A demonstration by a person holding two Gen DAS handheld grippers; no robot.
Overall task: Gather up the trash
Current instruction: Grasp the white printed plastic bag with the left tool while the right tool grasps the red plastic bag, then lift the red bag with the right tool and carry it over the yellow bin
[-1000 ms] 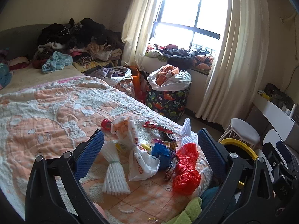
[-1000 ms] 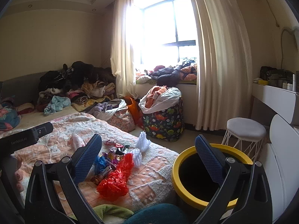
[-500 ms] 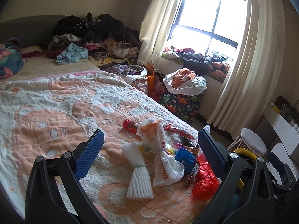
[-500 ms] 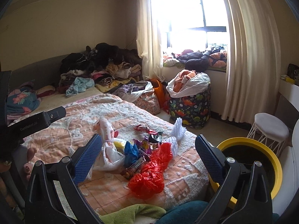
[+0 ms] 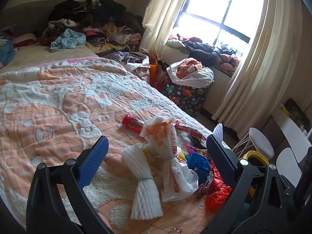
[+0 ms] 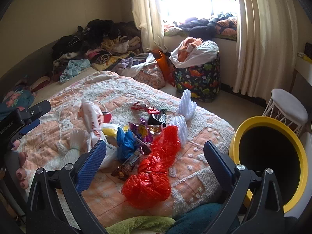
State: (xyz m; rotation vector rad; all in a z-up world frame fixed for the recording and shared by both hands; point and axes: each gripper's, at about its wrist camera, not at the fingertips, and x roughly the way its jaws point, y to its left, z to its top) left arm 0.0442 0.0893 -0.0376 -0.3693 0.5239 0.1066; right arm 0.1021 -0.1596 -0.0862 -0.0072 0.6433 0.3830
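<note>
A heap of trash lies on the peach-and-white bedspread [image 5: 58, 101]: a white foam-net bundle [image 5: 143, 187], a tied white plastic bag [image 5: 173, 167], a blue bag [image 5: 198, 162], a red tube [image 5: 132, 123] and a red plastic bag [image 6: 154, 173] with a candy bar wrapper [image 6: 128, 164] beside it. A second white foam net [image 6: 185, 115] lies farther back. My left gripper [image 5: 156, 162] is open and empty above the foam bundle. My right gripper [image 6: 155, 164] is open and empty above the red bag. A yellow-rimmed black bin [image 6: 271, 159] stands right of the bed.
Piled clothes [image 5: 93, 25] cover the bed's far end. A dinosaur-print hamper [image 6: 198, 78] with a stuffed white bag stands under the window. A white stool [image 6: 286, 107] stands behind the bin. Green and teal cloth [image 6: 140, 224] lies at the near bed edge.
Both grippers have moved left and closer over the bed toward the trash heap, and both views have tilted down. Both stay open and empty.
</note>
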